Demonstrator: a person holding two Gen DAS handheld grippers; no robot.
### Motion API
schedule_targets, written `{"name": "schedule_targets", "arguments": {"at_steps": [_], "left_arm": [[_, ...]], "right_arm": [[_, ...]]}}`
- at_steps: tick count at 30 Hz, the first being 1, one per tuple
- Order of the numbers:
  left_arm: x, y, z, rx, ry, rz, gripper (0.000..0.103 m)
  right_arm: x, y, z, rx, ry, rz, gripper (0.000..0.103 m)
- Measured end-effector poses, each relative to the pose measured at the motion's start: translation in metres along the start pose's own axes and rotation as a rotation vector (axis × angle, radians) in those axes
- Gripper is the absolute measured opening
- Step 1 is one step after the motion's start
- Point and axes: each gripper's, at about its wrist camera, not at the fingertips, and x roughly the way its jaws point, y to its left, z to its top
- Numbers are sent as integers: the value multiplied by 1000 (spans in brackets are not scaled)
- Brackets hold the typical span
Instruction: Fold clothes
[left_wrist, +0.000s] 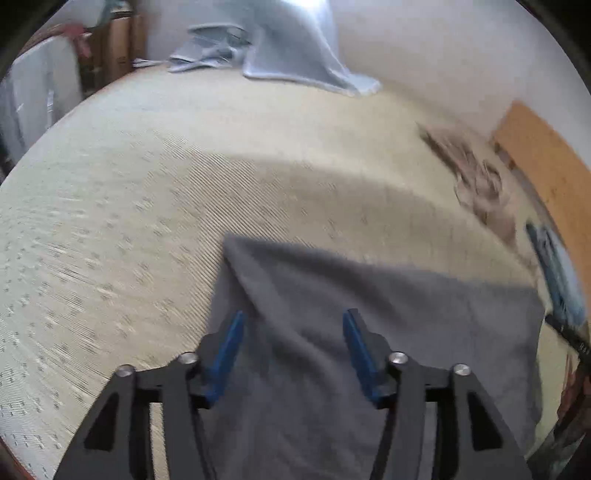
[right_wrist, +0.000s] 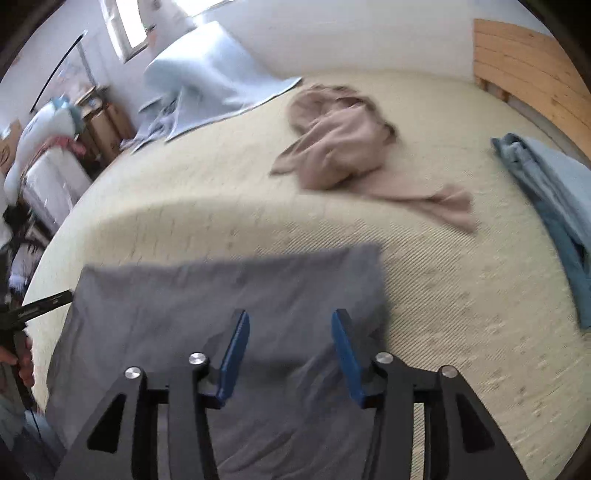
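Note:
A grey garment (left_wrist: 369, 332) lies flat on the cream bed cover (left_wrist: 129, 221); it also shows in the right wrist view (right_wrist: 221, 302). My left gripper (left_wrist: 293, 321) is open above the garment's left part, with nothing between the blue pads. My right gripper (right_wrist: 290, 321) is open above the garment's right part, also empty. The left gripper's black finger (right_wrist: 40, 304) shows at the garment's left edge in the right wrist view. A crumpled tan garment (right_wrist: 340, 147) lies further back on the bed and shows blurred in the left wrist view (left_wrist: 476, 177).
A blue denim piece (right_wrist: 554, 195) lies at the bed's right edge. A light blue blanket (right_wrist: 207, 81) drapes at the far left corner. A wooden headboard (right_wrist: 528, 62) stands at the right. Boxes and bags (right_wrist: 48, 147) crowd the floor at the left.

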Motion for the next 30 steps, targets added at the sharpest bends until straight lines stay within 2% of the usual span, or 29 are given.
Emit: {"name": "schedule_targets", "arguments": {"at_steps": [2,5,9,16,23,25,26,27,28,29,30], "left_arm": [[0,14,14,-48,-11,2,71],[15,29,26,-90,20,-9,71],[29,32,32,-37,47,-52,71],[66,20,41,19,110,-38,71],[76,6,41,59,116,-15,70],[78,4,42,60,115,-10,60],[79,3,42,61,115,-8,44],[79,2,43,60,114,2,32],[79,0,43,60,111,4,24],[79,-1,43,61,111,2,10],[79,-2,43,59,110,0,9]], "right_arm": [[4,-12,9,22,7,-11,52],[12,-27,18,25,38,-23,52],[20,-41,27,14,63,21,53],[34,-56,38,10,91,72,54],[47,-60,37,11,114,108,54],[52,-58,37,5,127,111,54],[55,-56,38,-1,129,112,54],[57,-53,38,-12,131,111,54],[59,-50,38,-23,132,110,54],[61,-47,38,-34,133,110,54],[62,-43,38,-49,131,110,51]]}}
